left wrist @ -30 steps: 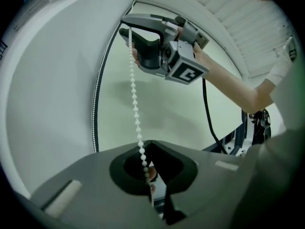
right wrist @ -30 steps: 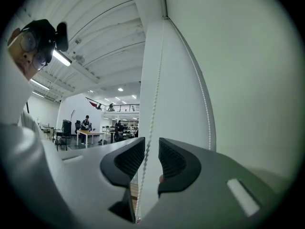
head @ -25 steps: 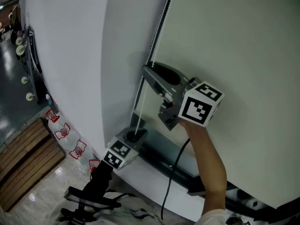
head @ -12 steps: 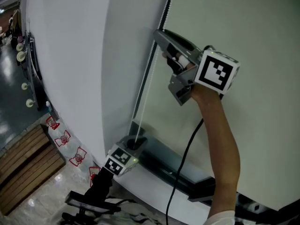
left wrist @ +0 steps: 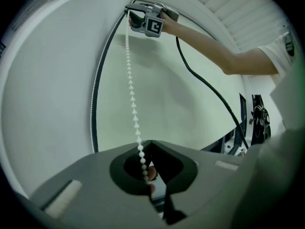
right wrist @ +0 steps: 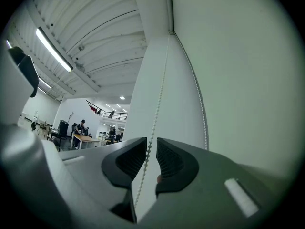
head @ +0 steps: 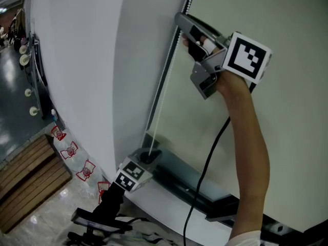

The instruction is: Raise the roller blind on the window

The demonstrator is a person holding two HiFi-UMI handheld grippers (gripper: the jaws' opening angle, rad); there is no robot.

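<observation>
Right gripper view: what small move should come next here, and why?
Probably finish closing the right gripper on the white bead chain: its jaws are closing with the chain between them, not yet pinched. The left gripper holds the same chain taut low down, so a downward pull could then follow.

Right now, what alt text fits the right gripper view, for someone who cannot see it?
The right hand-held gripper is closing its jaws round the white bead chain, which runs up between them beside the pale roller blind. A lit hall with people at a desk shows far left.
</observation>
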